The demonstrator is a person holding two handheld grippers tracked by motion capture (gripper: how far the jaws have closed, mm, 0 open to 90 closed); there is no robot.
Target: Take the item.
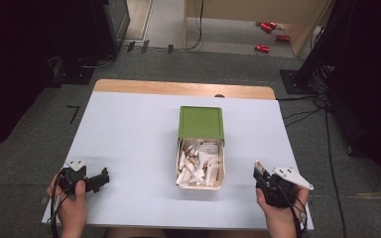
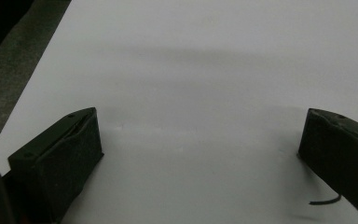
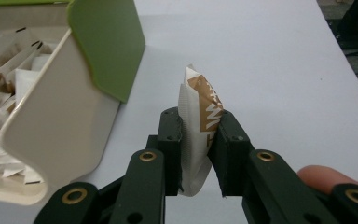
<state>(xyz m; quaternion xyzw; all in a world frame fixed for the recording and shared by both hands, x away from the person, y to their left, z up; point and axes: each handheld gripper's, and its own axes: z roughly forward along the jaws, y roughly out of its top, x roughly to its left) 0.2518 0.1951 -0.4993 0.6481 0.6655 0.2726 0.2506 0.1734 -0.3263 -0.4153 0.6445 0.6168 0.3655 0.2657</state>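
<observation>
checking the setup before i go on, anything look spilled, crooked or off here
Nothing stands out. The box sits square on the table, its green lid slid back, its sachets loosely heaped inside. The right gripper pinches one sachet; the left gripper is open over bare tabletop.

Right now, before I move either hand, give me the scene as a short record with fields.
right gripper: shut on a white and brown sachet, beside the box
left gripper: open, nothing between its jaws, over bare table
box: cream, full of sachets, green lid slid back
table: white top, wooden far edge
</observation>
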